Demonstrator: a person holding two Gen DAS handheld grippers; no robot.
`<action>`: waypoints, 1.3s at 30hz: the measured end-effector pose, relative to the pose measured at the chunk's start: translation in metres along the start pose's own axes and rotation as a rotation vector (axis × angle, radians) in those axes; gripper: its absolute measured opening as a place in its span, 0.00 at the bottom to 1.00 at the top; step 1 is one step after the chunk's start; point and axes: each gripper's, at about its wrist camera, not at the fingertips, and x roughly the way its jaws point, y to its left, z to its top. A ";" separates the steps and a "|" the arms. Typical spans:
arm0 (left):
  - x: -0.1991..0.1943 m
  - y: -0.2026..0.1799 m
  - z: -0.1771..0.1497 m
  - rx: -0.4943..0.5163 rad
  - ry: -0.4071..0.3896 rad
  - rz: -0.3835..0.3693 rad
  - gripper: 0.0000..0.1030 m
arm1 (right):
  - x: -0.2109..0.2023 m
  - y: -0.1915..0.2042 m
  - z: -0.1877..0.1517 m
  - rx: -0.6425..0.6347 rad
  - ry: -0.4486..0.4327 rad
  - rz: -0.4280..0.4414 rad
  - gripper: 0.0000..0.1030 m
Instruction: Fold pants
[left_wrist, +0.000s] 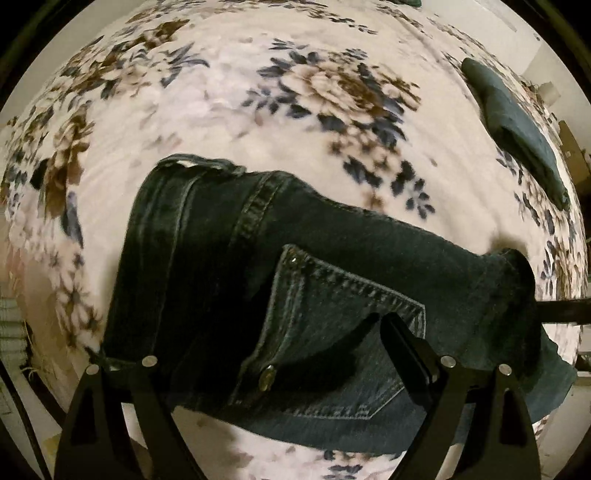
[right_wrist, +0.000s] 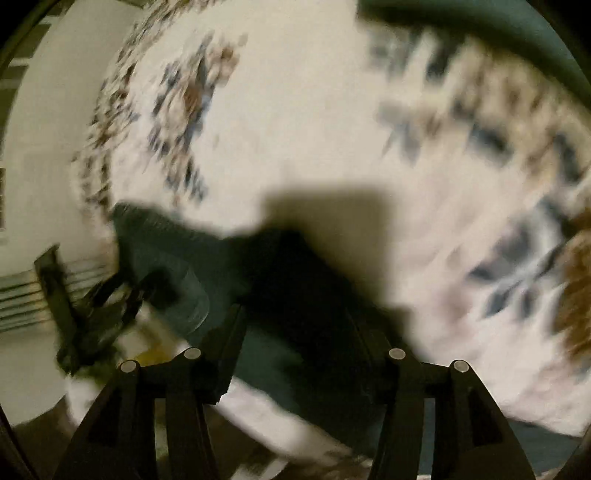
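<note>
Tongs steeply down (wide) over jeans

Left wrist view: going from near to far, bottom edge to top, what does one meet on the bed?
The left tool over the waist end, then the dark jeans with the stitched back pocket, then the bare floral blanket, then the folded green garment far right.

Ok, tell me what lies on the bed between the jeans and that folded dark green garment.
Nothing: in the left wrist view, only bare floral blanket separates the jeans from the folded green garment.
</note>
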 end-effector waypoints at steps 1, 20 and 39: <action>-0.001 0.000 -0.002 -0.001 0.001 0.006 0.88 | 0.003 -0.014 0.001 0.052 0.002 -0.061 0.49; -0.038 -0.196 -0.071 0.296 0.019 -0.125 0.88 | -0.120 -0.350 -0.376 1.195 -0.684 0.049 0.65; -0.008 -0.438 -0.135 0.601 0.046 -0.161 0.88 | -0.120 -0.528 -0.458 1.310 -0.773 -0.028 0.09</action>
